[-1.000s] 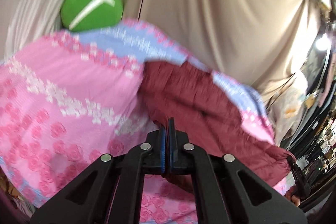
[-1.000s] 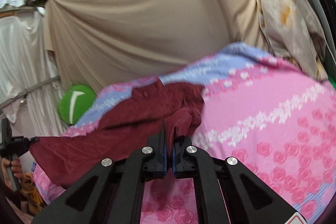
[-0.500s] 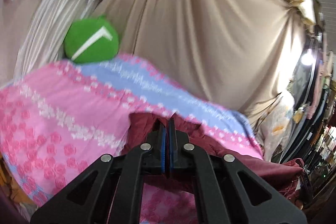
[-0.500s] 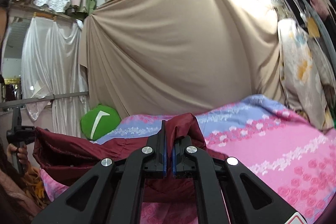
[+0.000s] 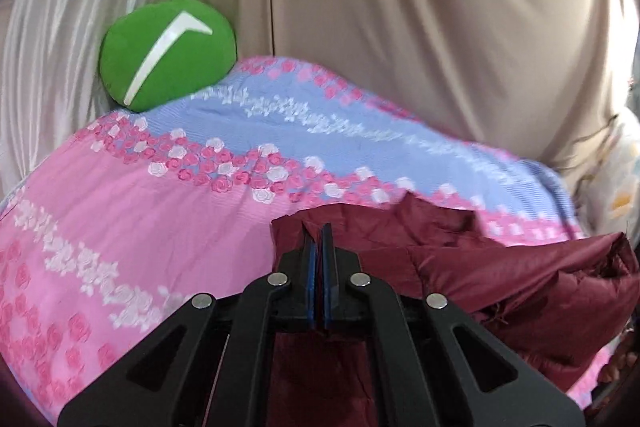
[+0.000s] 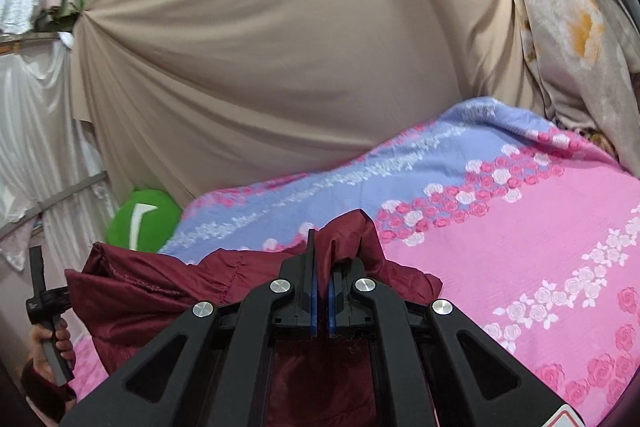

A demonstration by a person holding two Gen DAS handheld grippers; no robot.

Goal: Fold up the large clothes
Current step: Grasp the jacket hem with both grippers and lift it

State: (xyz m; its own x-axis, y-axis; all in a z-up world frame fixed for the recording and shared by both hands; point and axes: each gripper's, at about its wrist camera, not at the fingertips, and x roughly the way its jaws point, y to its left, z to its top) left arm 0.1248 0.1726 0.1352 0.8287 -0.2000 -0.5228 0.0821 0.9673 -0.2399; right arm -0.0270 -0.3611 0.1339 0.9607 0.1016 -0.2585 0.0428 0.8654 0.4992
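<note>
Lowered again since half a second ago, both cameras look along the bed more than at the hanging cloth. Each hand-held gripper, left (image 5: 319,251) and right (image 6: 320,259), is clamped on a fold of the maroon garment (image 5: 500,279), which sags quilted and shiny between them over the rose-printed pink and blue bedspread (image 5: 160,211). A round green cushion (image 5: 168,49) sits at the bed's far corner against the beige backdrop (image 6: 280,47).

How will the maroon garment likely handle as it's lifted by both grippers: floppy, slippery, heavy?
The garment is probably floppy: it sags and bunches between the left gripper and right gripper. Its sheen hints at slippery fabric. It looks puffy, so likely light for its bulk.
</note>
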